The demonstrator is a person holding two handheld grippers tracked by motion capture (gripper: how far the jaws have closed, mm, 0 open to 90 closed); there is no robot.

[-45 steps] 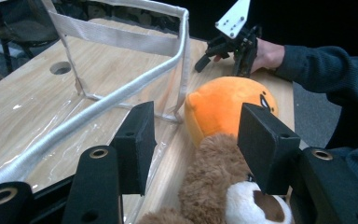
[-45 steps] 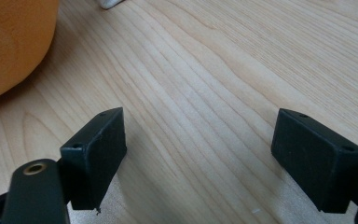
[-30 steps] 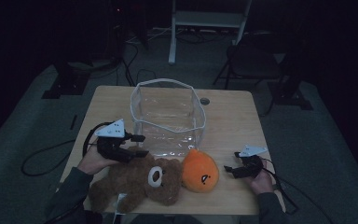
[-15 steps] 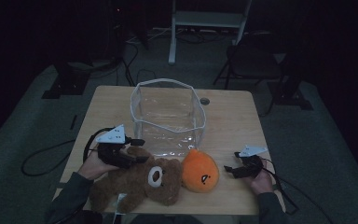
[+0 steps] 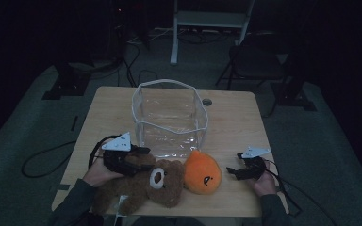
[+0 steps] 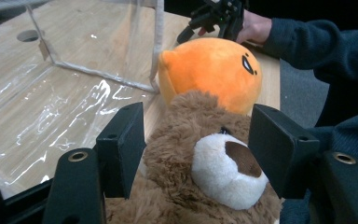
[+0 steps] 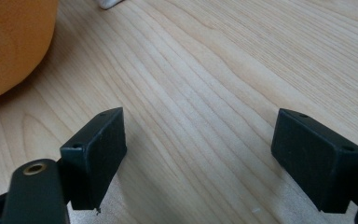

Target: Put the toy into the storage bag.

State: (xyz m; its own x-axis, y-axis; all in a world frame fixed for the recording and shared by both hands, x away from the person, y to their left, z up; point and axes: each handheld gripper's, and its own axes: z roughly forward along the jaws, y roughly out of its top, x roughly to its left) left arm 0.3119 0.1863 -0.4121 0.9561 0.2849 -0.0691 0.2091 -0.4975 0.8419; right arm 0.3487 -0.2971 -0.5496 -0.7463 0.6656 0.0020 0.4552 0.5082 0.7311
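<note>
A brown teddy bear (image 5: 141, 186) lies at the table's near edge, its white snout facing up. My left gripper (image 5: 143, 159) reaches over it from the left. In the left gripper view the bear's head (image 6: 191, 140) sits between the jaws of my left gripper (image 6: 198, 135). These jaws have just been opening, and the pads stand beside the fur without squeezing it. An orange round plush (image 5: 202, 173) rests against the bear's head, beside the clear bin. My right gripper (image 5: 233, 163) stays open on bare wood right of the plush (image 7: 9, 42), nothing between the jaws of this gripper (image 7: 198, 140).
A clear plastic bin (image 5: 169, 117) stands empty at the table's middle, its near corner (image 6: 158, 42) touching the orange plush (image 6: 209, 70). A small round hole (image 5: 207, 101) is in the tabletop behind it. Cables trail off both sides. A chair and stand legs are beyond the far edge.
My left gripper has moved toward the near edge and to the right, onto the bear's head. The right gripper has stayed where it was.
</note>
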